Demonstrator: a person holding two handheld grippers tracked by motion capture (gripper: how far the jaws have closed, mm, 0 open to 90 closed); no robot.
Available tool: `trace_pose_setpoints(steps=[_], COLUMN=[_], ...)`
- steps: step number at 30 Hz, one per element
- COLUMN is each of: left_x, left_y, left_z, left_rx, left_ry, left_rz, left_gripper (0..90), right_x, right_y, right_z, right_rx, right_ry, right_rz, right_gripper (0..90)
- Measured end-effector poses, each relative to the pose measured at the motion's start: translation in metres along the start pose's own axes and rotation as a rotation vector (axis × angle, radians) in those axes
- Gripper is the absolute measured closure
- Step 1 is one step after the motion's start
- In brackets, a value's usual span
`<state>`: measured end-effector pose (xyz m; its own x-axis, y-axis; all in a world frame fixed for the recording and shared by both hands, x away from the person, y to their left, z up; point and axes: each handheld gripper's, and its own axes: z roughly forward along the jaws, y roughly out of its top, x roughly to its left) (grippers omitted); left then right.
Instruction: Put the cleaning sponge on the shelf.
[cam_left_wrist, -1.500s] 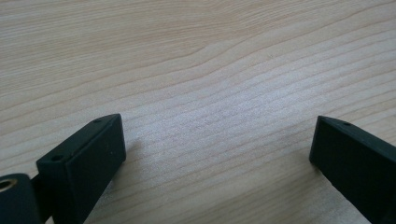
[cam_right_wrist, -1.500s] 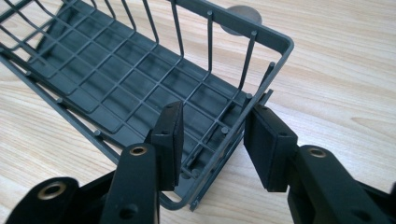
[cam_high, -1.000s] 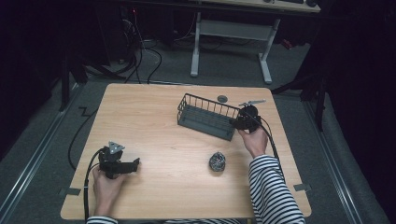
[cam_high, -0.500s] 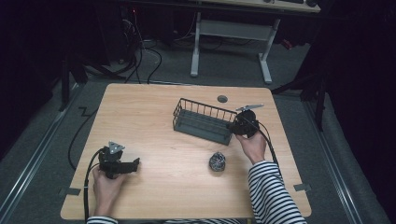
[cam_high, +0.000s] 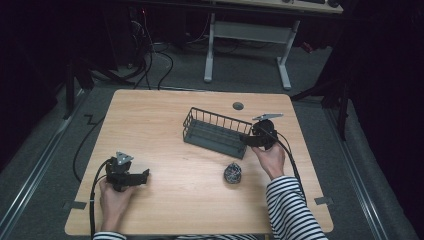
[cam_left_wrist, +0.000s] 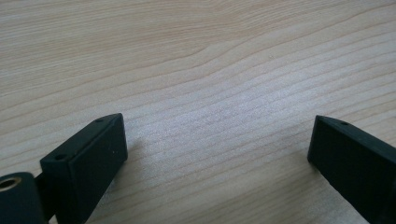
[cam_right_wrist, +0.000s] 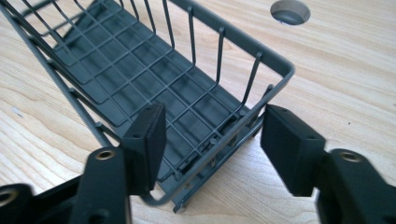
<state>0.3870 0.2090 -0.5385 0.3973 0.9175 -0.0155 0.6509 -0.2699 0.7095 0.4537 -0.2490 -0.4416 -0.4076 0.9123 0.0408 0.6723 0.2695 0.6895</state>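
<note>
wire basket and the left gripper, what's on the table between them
Nothing: in the high view the stretch of table between the wire basket and the left gripper is bare wood. The scouring ball lies off to the side, below the basket.

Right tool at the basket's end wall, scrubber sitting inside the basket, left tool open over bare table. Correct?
Not quite. The high view shows the scrubber on the table in front of the basket, not inside. The right tool at the end wall and the open left tool stand.
</note>
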Motion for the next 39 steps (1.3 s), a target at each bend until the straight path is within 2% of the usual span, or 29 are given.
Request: trace_pose_setpoints(steps=[6,8,10,13,18,21,25,26,27,32,39], left_x=[0.0,0.0,0.0,0.0,0.0,0.0,0.0,0.0,0.0,0.0,0.0], left_y=[0.0,0.0,0.0,0.0,0.0,0.0,0.0,0.0,0.0,0.0,0.0], left_z=[0.0,0.0,0.0,0.0,0.0,0.0,0.0,0.0,0.0,0.0,0.0], left_rx=[-0.001,-0.001,-0.001,-0.001,-0.001,-0.001,-0.001,-0.001,-0.001,-0.001,-0.002], left_ry=[0.0,0.0,0.0,0.0,0.001,0.0,0.001,0.001,0.001,0.001,0.002], left_rz=[-0.001,-0.001,-0.001,-0.001,-0.001,-0.001,-0.002,-0.001,-0.001,-0.002,-0.002], left_gripper=[5.0,5.1,5.2,5.2,5.3,5.4,5.4,5.5,5.6,5.6,5.7], right_x=[-0.003,-0.004,-0.006,-0.007,-0.009,-0.007,-0.001,0.003,0.003,0.017,0.034], right_y=[0.001,0.0,-0.008,-0.014,-0.034,-0.04,-0.056,-0.066,-0.066,-0.093,-0.109], right_z=[-0.014,-0.021,-0.031,-0.036,-0.051,-0.053,-0.055,-0.054,-0.054,-0.047,-0.044], right_rx=[-0.038,-0.05,-0.086,-0.085,-0.118,-0.112,-0.123,-0.12,-0.12,-0.116,-0.124], right_ry=[0.0,0.006,0.013,0.009,0.025,0.029,0.057,0.074,0.074,0.115,0.154], right_rz=[-0.007,0.005,0.017,0.007,0.014,0.009,0.003,0.003,0.003,-0.005,-0.038], right_gripper=[34.0,33.6,33.7,33.7,33.8,33.4,33.4,33.1,33.1,30.9,26.9])
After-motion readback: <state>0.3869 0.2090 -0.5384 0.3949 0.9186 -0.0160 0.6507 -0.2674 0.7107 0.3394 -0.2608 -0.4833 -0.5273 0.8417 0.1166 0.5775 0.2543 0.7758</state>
